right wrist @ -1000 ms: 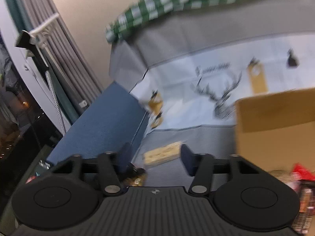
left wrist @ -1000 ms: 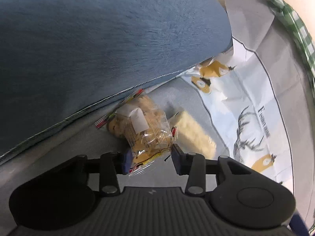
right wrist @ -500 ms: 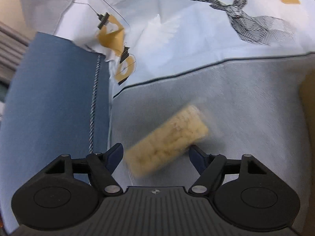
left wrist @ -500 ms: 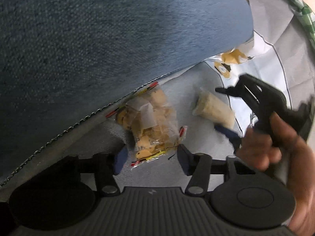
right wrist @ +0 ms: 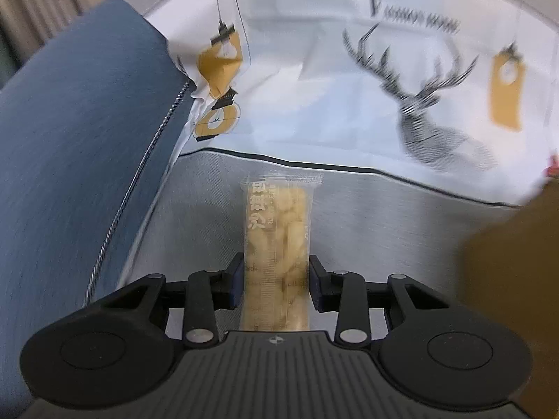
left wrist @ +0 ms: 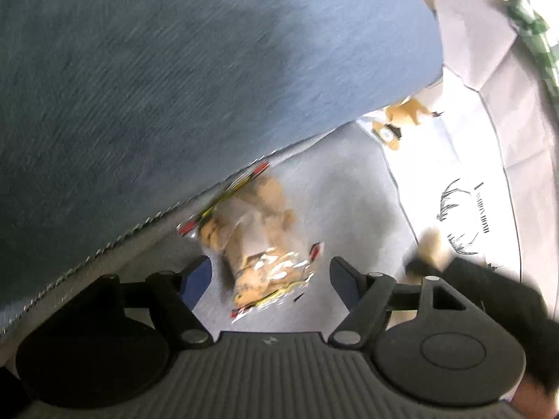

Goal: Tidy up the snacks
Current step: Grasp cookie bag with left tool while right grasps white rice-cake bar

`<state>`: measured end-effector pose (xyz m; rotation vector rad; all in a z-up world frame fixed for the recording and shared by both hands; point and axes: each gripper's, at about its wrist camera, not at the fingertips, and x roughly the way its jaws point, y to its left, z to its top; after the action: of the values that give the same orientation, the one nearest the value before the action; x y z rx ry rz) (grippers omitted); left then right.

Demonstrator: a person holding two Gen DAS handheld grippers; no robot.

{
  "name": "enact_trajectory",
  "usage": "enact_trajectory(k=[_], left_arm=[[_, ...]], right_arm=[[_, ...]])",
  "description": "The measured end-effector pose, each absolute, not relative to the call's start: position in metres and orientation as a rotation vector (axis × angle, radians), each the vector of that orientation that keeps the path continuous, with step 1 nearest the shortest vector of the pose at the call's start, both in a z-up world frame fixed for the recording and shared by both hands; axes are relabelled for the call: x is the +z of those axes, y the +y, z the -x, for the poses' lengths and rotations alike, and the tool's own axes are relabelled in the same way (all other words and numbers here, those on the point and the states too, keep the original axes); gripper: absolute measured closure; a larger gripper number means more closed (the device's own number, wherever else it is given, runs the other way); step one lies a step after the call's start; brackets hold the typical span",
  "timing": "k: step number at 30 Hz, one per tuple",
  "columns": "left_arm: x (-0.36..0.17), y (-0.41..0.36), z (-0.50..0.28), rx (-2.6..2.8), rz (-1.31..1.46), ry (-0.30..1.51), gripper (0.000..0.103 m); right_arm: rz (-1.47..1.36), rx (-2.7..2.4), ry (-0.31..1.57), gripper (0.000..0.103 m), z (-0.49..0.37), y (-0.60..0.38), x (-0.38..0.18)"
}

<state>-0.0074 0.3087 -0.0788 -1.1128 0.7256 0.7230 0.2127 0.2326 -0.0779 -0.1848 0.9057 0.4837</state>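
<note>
A person's two handheld grippers work over a grey cloth-covered surface (right wrist: 401, 216) strewn with snacks. The right gripper (right wrist: 276, 279) points down at a long, clear-wrapped bar of pale puffed snack (right wrist: 277, 241) that lies lengthwise on the grey cloth; its jaws are closing, and its dark blue pads (right wrist: 234, 281) stand against both sides of the bar's near half, while the wrapper's crimped far end reaches toward a black line in the cloth. Beyond that line the fabric turns white, printed with a stag's head (right wrist: 415, 104) and mustard-yellow tags. A blue fabric cushion (right wrist: 70, 146) with a zip along its edge rises at the left, and a blurred brown cardboard box (right wrist: 510, 279) fills the right edge.

In the left wrist view, the left gripper (left wrist: 270, 279) hovers over a clear bag of golden-brown biscuits (left wrist: 258, 244) with red-and-yellow trim, lying just beside the cushion's (left wrist: 174, 87) lower edge. Its jaws are opening and stand wide, either side of the bag's near end with clear gaps, the pads not pressing it. At the right of that view, the dark, blurred right gripper (left wrist: 424, 262) shows with the pale bar at its tip. A strip of green checked cloth (left wrist: 534, 31) runs along the far right.
</note>
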Motion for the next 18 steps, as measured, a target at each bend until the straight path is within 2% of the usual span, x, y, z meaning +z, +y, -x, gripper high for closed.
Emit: enact_trajectory(k=[5,8,10,18], left_arm=[[-0.073,0.311,-0.005,0.747,1.036,0.740,0.019],[-0.078,0.308,-0.015,0.734,0.961,0.810,0.028],[-0.077,0.302,-0.018,0.692,0.880,0.853,0.046],[-0.062,0.293,-0.003,0.347,0.690,0.978,0.052]], right_arm=[[0.188,0.506,0.817,0.065,-0.147,0.174,-0.036],[0.174,0.537,0.765,0.065,-0.108,0.140,-0.019],[0.148,0.563,0.747,0.065,-0.081,0.119,-0.011],[0.147,0.677,0.735,0.065,0.011,0.090,-0.034]])
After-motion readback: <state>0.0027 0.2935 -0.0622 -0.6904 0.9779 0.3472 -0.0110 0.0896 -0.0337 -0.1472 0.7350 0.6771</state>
